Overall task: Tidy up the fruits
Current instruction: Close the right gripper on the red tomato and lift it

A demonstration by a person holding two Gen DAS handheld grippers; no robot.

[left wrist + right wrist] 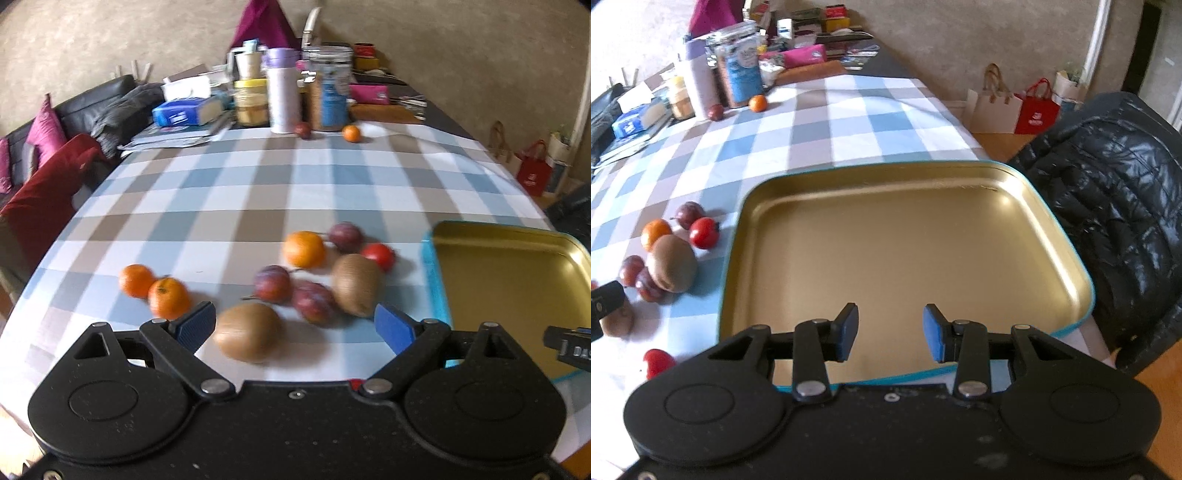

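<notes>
Left to right on the checked cloth: two oranges are seen touching, then a kiwi near the left gripper, whose jaws are spread wide with nothing gripped. Plums, a third orange, a second kiwi and a tomato are clustered just beside the tray. No fruit is seen in the tray. The right gripper is held over it, jaws parted, nothing between the pads.
</notes>
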